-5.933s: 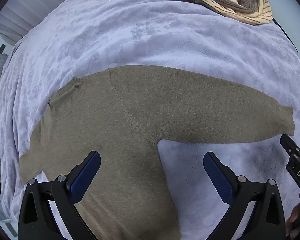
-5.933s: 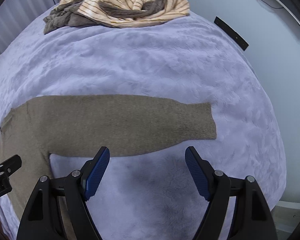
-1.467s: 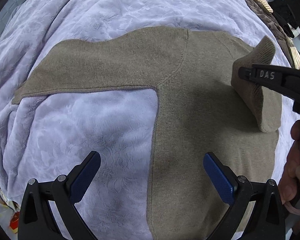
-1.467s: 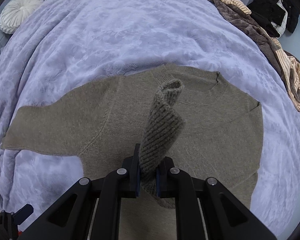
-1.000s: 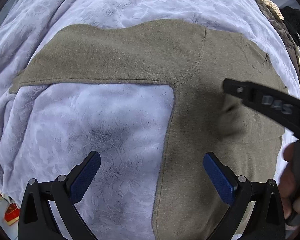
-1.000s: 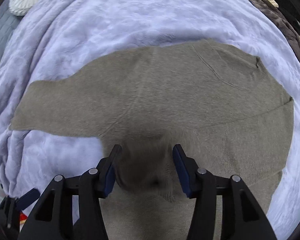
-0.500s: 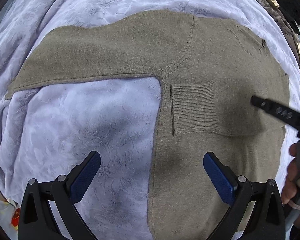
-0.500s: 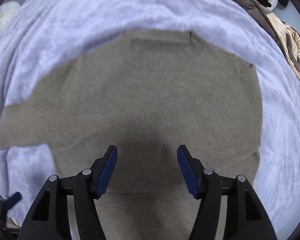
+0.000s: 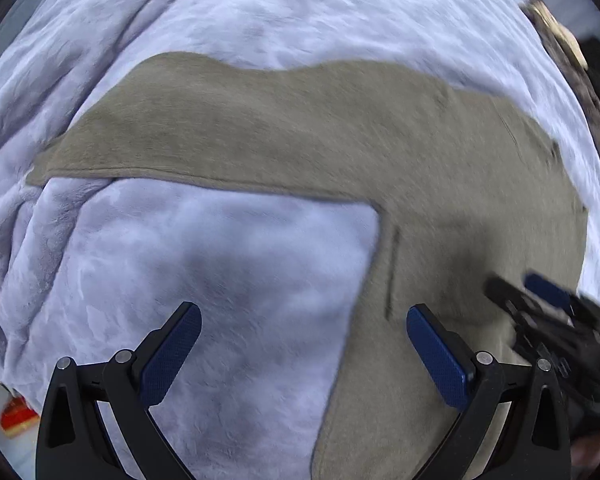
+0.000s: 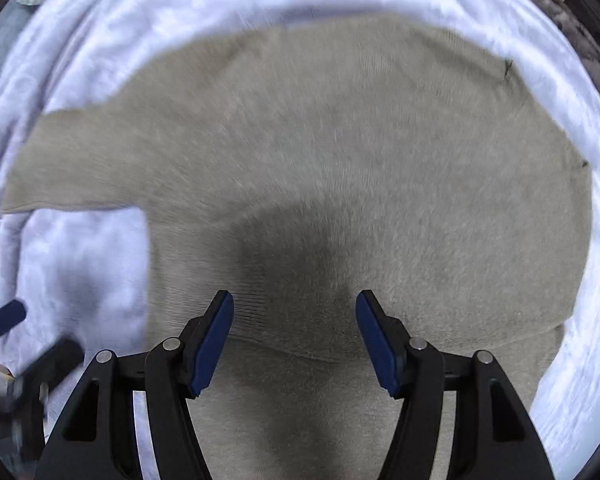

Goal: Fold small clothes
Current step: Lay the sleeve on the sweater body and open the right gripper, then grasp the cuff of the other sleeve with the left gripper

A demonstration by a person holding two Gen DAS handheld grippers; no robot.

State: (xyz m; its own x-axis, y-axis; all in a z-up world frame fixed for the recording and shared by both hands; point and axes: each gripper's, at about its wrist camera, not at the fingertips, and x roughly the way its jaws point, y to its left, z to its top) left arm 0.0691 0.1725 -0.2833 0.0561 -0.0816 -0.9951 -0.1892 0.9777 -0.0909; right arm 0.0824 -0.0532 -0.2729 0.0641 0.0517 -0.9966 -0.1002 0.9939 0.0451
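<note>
Left tool (image 9: 304, 344) wide open above blanket (image 9: 220, 280), right tool (image 10: 295, 334) just opened, empty, over sweater (image 10: 340, 140)

We see a bed (image 9: 260, 16) covered in a crumpled lavender plush blanket (image 9: 228, 272). A taupe knit sweater (image 10: 360, 152) lies flat on the blanket, one sleeve (image 9: 204, 128) stretched out sideways. At the bed's far edge sits a heap of other clothes (image 9: 572, 64), blurred.
</note>
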